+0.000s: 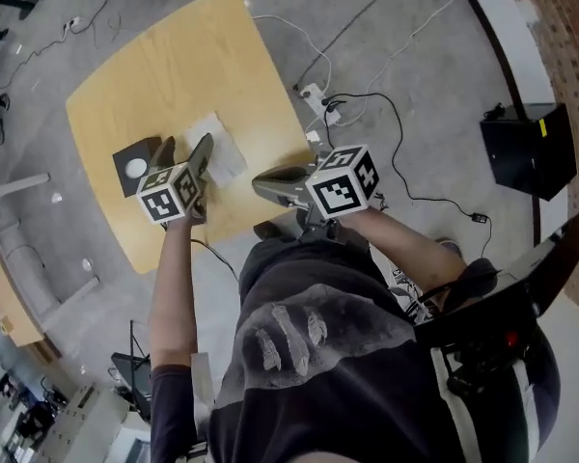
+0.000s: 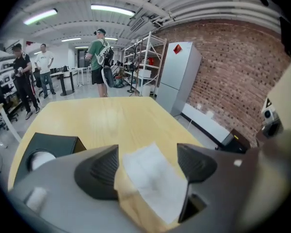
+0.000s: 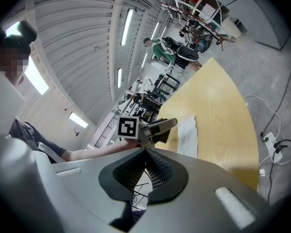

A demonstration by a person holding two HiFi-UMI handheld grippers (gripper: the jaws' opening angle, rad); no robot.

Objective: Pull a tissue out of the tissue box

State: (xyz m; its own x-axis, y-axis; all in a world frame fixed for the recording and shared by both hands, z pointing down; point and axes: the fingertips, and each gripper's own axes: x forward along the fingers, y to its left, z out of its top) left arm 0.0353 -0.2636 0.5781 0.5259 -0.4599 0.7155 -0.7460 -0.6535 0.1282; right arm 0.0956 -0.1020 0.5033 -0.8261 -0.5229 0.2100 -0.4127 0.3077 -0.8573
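A black tissue box (image 1: 135, 167) with a round white opening stands near the left corner of the yellow table (image 1: 174, 56). A white tissue (image 1: 220, 148) lies flat on the table just right of the box. My left gripper (image 1: 183, 150) hovers over the table's near edge between box and tissue. In the left gripper view it is open (image 2: 148, 166): the tissue (image 2: 153, 178) lies below the gap and touches neither pad, and the box (image 2: 46, 147) sits at the left. My right gripper (image 1: 268, 183) is shut and empty at the table's near right edge, its pads together (image 3: 146, 166).
A power strip (image 1: 314, 95) and loose cables lie on the concrete floor right of the table. A black case (image 1: 531, 148) stands further right. Several people (image 2: 99, 57) stand far behind the table, by shelves and a grey fridge (image 2: 177, 76).
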